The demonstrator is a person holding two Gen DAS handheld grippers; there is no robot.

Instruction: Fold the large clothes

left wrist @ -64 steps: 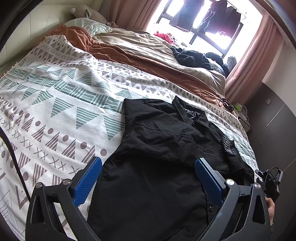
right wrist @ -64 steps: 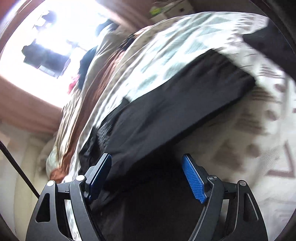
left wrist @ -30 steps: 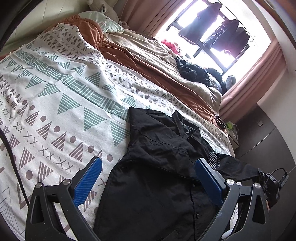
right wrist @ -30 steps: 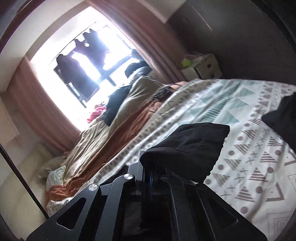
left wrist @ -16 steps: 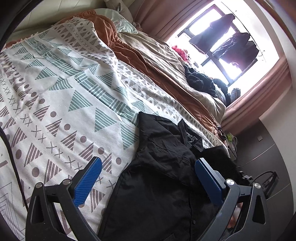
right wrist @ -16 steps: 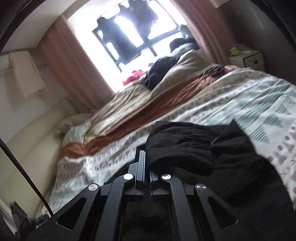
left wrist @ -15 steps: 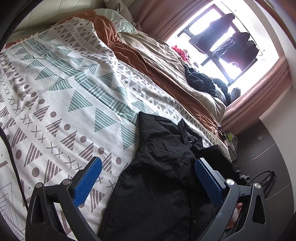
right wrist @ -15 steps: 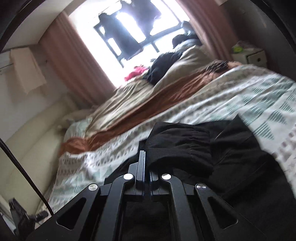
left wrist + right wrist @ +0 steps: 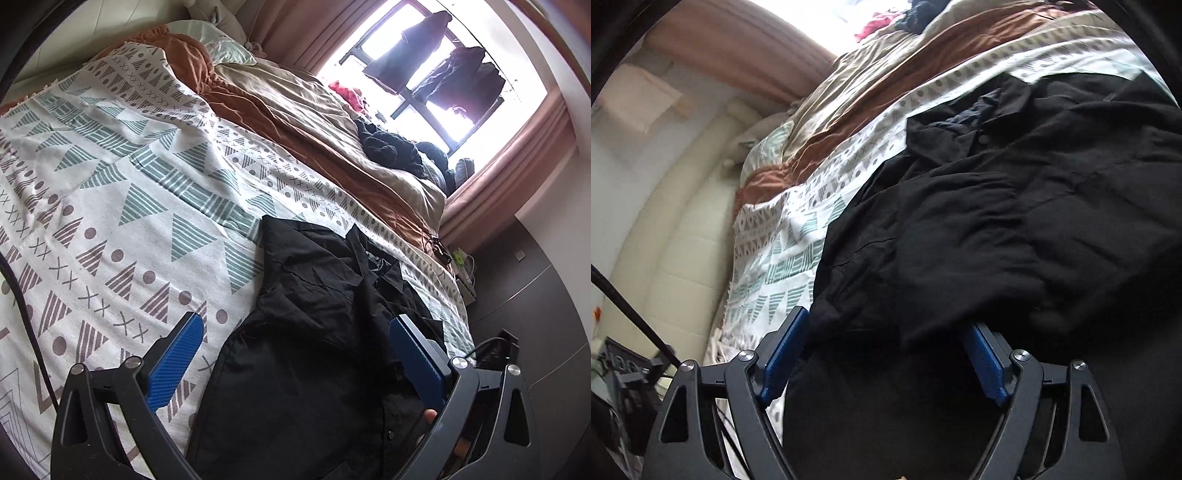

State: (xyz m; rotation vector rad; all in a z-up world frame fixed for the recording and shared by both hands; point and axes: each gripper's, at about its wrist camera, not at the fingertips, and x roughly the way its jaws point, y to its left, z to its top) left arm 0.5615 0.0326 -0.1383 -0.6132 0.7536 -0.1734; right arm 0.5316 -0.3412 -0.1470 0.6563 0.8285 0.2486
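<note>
Black shirt [image 9: 314, 332] is spread on patterned bedspread [image 9: 110, 206]; left gripper [image 9: 295, 358] and right gripper [image 9: 882, 354] are seen released, nothing grasped.

A wide bed [image 9: 110, 206] under a white patterned blanket [image 9: 122, 158] fills the room. Beyond it, a bright window [image 9: 436, 92] with dusty-pink curtains [image 9: 517, 162]. Beside the bed's far corner, dark cabinets [image 9: 535, 295]. A cream padded headboard [image 9: 668, 236].

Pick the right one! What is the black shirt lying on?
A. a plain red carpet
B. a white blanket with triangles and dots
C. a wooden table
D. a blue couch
B: the black shirt is spread on the white blanket printed with green and brown triangles, dots and crosses, which covers the bed.
</note>
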